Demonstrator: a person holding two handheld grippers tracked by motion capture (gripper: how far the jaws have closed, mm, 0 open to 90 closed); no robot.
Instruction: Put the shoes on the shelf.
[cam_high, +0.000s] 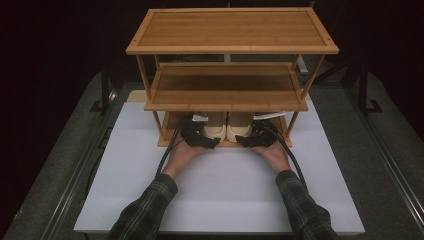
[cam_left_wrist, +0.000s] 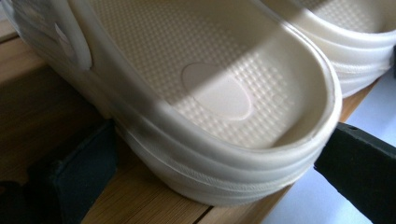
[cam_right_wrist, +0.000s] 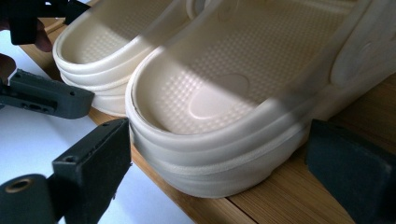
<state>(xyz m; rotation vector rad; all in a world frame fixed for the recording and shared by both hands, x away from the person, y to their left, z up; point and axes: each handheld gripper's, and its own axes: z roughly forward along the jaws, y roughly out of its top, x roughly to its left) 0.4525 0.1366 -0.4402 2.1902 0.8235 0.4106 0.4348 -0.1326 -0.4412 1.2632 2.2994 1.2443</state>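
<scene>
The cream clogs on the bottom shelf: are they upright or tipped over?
Upright. Both cream clogs sit sole-down on the bamboo rack's bottom shelf, footbeds facing up.

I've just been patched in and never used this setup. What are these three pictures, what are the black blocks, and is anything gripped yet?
A person holds two hand-held grippers. The high view looks down on a white table with a three-tier bamboo rack. On its bottom shelf sit two cream clogs, heels outward. The other two pictures come from cameras on the grippers; the black blocks are their jaws. The left gripper straddles the heel of the left clog, the right gripper the right clog. Both are open, nothing lifted.
</scene>
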